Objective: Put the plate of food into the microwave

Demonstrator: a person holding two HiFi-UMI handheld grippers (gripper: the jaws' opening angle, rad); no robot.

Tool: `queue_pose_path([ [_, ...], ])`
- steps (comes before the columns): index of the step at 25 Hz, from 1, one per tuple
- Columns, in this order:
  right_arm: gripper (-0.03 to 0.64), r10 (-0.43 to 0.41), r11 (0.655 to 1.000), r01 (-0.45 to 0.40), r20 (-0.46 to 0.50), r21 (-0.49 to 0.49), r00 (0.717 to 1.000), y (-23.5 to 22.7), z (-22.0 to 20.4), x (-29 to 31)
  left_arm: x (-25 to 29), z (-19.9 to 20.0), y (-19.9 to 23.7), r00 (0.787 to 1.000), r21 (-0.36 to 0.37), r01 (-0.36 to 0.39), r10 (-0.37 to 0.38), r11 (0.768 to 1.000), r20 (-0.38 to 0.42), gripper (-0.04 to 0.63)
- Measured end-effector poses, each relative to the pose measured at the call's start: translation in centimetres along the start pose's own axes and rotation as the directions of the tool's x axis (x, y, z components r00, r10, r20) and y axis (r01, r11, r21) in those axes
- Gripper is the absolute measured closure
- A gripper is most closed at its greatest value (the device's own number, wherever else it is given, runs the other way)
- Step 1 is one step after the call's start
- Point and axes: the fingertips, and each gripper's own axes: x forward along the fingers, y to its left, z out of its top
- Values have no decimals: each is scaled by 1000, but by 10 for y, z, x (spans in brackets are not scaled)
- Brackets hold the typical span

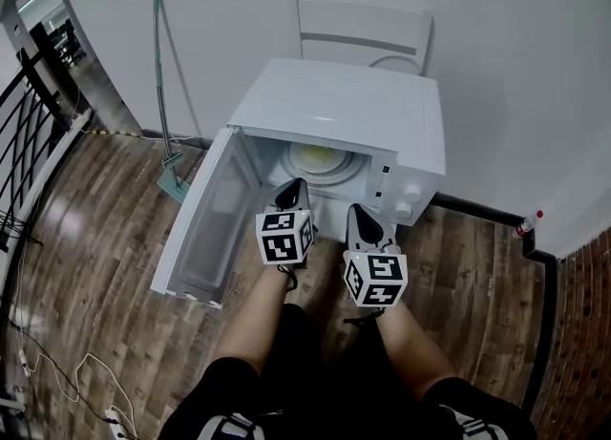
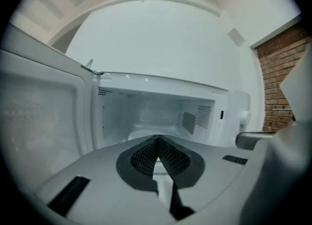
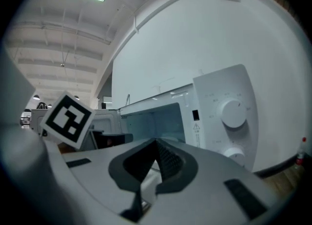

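A white microwave (image 1: pixel 344 114) stands on the wood floor with its door (image 1: pixel 205 223) swung wide to the left. Inside, a pale plate of yellowish food (image 1: pixel 320 161) rests on the turntable. My left gripper (image 1: pixel 291 190) hovers just in front of the opening, shut and holding nothing; in the left gripper view its tips (image 2: pixel 157 138) meet before the cavity (image 2: pixel 156 109), with the plate's rim (image 2: pixel 136 134) just behind them. My right gripper (image 1: pixel 359 214) sits beside it, nearer the control panel (image 3: pixel 229 116). Its tips (image 3: pixel 156 143) also meet, and it holds nothing.
A white chair (image 1: pixel 363 37) stands behind the microwave against the wall. A mop (image 1: pixel 167 133) leans at the left, a small bottle (image 1: pixel 528 225) stands at the right wall, and cables (image 1: pixel 57 371) lie at the lower left. A person's knees are below the grippers.
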Motion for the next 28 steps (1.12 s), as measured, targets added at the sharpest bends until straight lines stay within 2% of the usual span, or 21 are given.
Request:
queue_pose_path([
  [6, 611, 21, 1000, -21, 18, -7, 1000, 13, 13, 8, -27, 1, -19, 998, -45, 58, -58, 997, 8, 598],
  [9, 611, 10, 999, -11, 28, 37, 1000, 16, 32, 9, -44, 30, -26, 998, -27, 57, -57, 998, 25, 598],
  [12, 611, -7, 993, 1, 56, 115, 998, 25, 71, 0, -72, 66, -30, 999, -23, 44, -44, 999, -2, 598],
  [17, 611, -11, 995, 6, 46, 99, 999, 43, 181, -9, -98, 172, -45, 997, -54, 68, -69, 996, -17, 598],
  [24, 611, 10, 997, -13, 48, 74, 999, 79, 385, -43, -154, 351, -84, 991, -119, 116, -122, 986, -46, 598],
  [28, 611, -7, 998, 4, 39, 56, 999, 81, 454, -74, -182, 409, -103, 990, -125, 122, -130, 985, -54, 598],
])
